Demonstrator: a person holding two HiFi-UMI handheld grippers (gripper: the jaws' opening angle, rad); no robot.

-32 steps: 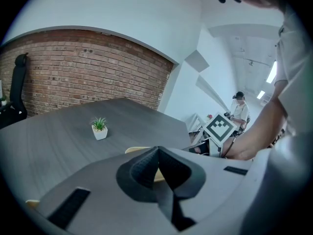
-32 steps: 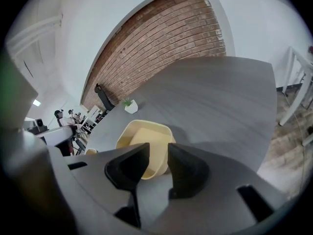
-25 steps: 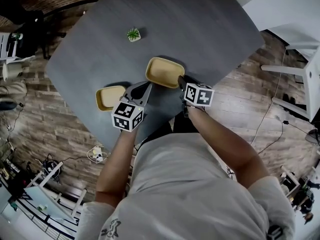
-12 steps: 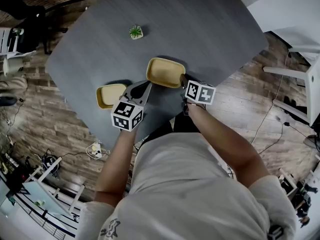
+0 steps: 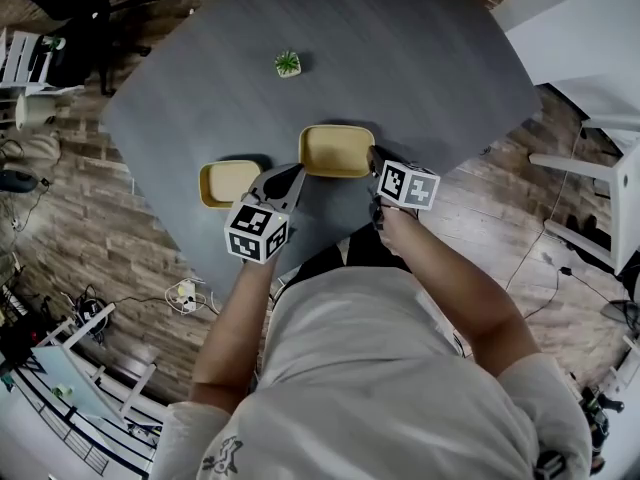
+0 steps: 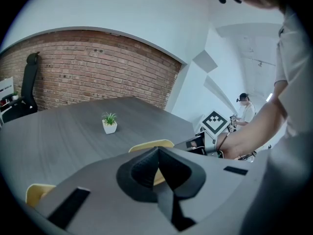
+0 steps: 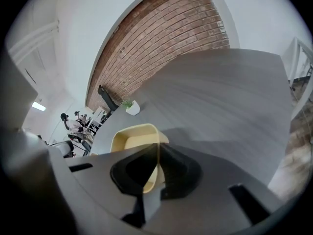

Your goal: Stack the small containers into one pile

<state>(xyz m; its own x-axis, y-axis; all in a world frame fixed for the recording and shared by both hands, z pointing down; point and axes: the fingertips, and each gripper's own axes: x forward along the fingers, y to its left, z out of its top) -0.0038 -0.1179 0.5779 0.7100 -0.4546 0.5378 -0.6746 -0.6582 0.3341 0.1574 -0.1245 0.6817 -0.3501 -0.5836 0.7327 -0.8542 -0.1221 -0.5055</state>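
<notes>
The dark grey table (image 5: 400, 48) carries everything in play, and both yellow containers sit toward its near edge, within easy reach of the person.

The larger container (image 5: 336, 151) rests flat on the table with its open side up. The right gripper (image 5: 374, 156) meets it at its right-hand end. Its jaws have just been closing, and the right gripper view shows the container's thin wall (image 7: 152, 173) caught between the nearly meeting pads. So the gripper is clenched on that wall. A pinch on the wall seems the practical hold, since the body is far too wide for the jaws. It also probably leaves the hollow free for nesting.

The smaller container (image 5: 229, 183) lies to the left, apart from the larger one and also open side up. Nothing touches it, so the pile is not yet started.

The left gripper (image 5: 292, 175) hovers between the two containers with its jaws pressed together on nothing. It appears to be waiting, perhaps to steady whichever container receives the other.

The small potted plant (image 5: 288, 64) stands farther back, well clear of the work.
</notes>
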